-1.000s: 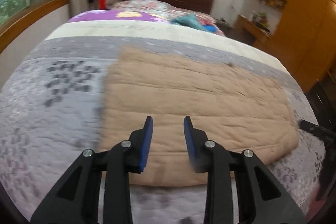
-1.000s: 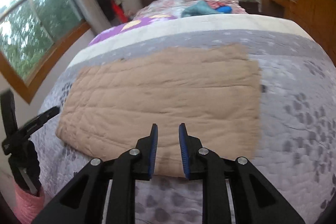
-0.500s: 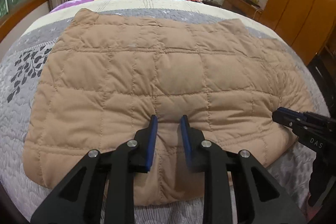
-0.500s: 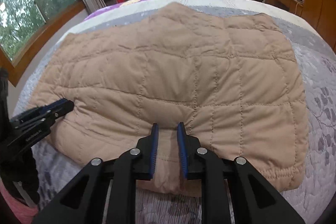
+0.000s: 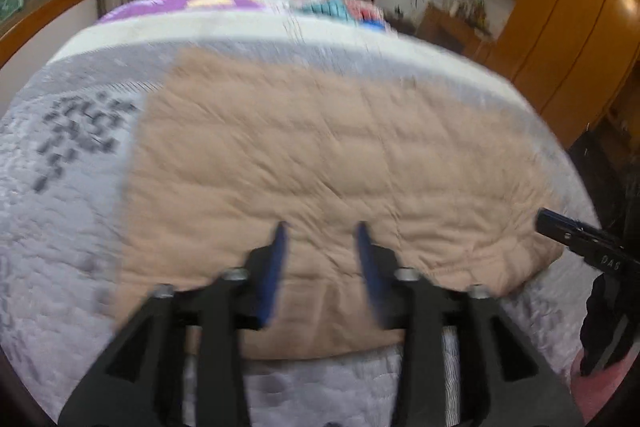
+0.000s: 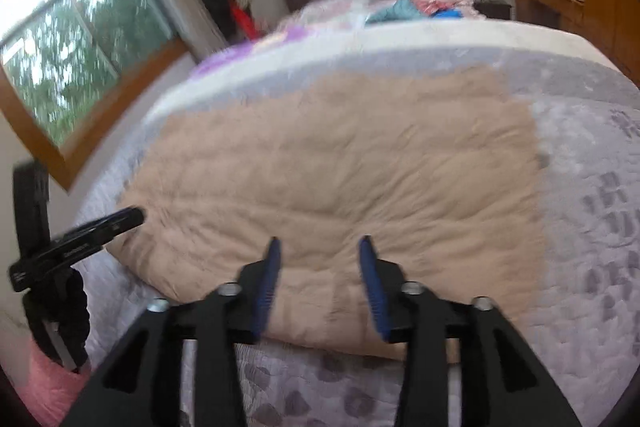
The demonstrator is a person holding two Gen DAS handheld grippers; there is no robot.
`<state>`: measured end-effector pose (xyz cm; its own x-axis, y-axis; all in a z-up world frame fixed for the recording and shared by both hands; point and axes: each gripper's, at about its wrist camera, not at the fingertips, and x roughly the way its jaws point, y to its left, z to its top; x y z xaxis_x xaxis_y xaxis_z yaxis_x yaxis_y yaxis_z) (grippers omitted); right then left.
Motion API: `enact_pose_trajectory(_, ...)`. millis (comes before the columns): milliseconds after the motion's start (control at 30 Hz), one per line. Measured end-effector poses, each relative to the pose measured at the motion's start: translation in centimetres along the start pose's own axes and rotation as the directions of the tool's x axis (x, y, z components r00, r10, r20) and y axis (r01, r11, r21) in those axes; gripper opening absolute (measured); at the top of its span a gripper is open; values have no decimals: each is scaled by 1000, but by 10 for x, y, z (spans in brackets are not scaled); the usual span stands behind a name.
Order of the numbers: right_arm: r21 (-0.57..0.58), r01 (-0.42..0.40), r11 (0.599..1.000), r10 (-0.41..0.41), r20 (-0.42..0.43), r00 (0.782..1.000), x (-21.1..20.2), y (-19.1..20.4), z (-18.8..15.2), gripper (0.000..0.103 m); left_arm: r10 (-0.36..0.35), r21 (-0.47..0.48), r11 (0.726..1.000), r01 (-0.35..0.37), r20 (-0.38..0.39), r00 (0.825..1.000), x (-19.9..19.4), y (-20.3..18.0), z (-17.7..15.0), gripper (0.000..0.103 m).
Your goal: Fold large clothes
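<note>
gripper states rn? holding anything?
Left gripper: open, empty, above the tan quilted garment.
Right gripper: open, empty, above it too.

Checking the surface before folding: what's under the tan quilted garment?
The tan quilted garment lies on a grey patterned bedspread, visible all around it. The part directly beneath is covered.

"DAS" on right tool [image 5: 592,243] side.
</note>
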<state>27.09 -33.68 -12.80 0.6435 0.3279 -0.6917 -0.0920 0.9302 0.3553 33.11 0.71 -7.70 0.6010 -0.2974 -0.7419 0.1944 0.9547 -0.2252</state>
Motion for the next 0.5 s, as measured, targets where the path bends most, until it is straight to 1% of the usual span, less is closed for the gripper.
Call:
enact_pose_trajectory(33,21,1,1000,-1,14,1000,-9,-12,4,51,15,-18,1000,-14,17,1000,-8,10,6,60)
enact_pose_trajectory(100,65,20,998,-22,23,1000,-20,-37,14,61,59,-55,997,-57,44,997,-20,37,16,63)
enact_pose_trajectory(133,97,44,994,-47,22,999,-23,-54,18,66,84,-72,994,-81,43,996,-21,52,21,66)
enact_pose_trajectory(167,128,54,990,-55,6,998,-23,-72,22,67,109,-104,989,-106,27,994,-20,73,25,67)
enact_pose_trajectory(200,152,44,987,-44,-7,999,-23,-86,21,68,107,-137,985,-104,10,994,-18,90,28,67)
enact_pose_trajectory(233,176,29,984,-26,-20,999,-21,-96,21,69,94,-164,982,-93,-1,996,-15,102,28,67)
enact_pose_trajectory(267,215,-13,976,23,-44,999,-15,-113,22,71,62,-214,975,-64,-20,998,-10,121,30,67)
enact_pose_trajectory(333,263,-60,963,79,-60,995,-6,-131,21,73,19,-267,963,-28,-36,999,-1,137,34,67)
enact_pose_trajectory(367,290,-84,953,108,-66,992,1,-142,21,74,-11,-284,959,-1,-40,999,5,143,35,67)
enact_pose_trajectory(433,317,-106,943,135,-73,988,11,-152,22,77,-70,-308,950,54,-44,997,16,150,34,67)
enact_pose_trajectory(467,323,-112,940,143,-75,987,14,-154,23,77,-107,-320,943,88,-42,993,23,151,36,67)
enact_pose_trajectory(500,330,-122,936,156,-78,985,20,-158,24,77,-129,-326,939,109,-40,991,28,148,35,67)
